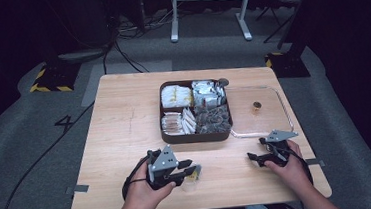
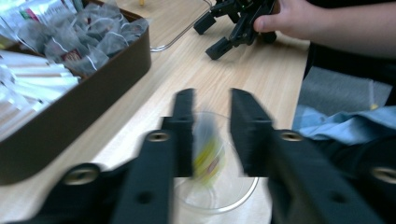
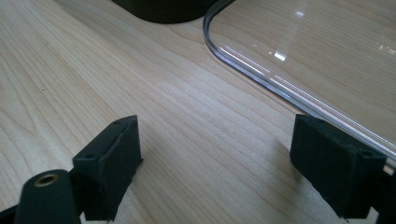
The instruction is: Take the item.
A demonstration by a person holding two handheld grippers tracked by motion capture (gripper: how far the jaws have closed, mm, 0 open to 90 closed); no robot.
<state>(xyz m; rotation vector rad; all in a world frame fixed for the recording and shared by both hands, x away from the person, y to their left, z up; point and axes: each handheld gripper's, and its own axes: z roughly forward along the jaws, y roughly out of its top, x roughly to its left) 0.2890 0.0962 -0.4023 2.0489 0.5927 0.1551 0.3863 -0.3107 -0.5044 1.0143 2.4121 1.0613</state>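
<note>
The left gripper [image 2: 210, 135] is held over a clear cup [image 2: 217, 186], jaws a little apart. A blurred yellow tea bag [image 2: 208, 151] is seen between them, against the left jaw; whether it is pinched cannot be told. In the high view the cup [image 1: 192, 182] sits near the table's [image 1: 121, 139] six o'clock edge. The brown box [image 1: 196, 136] lies at one o'clock from it. The right gripper [image 3: 215, 163] is spread wide on bare wood, the clear tray [image 3: 299, 70] at its one o'clock.
</note>
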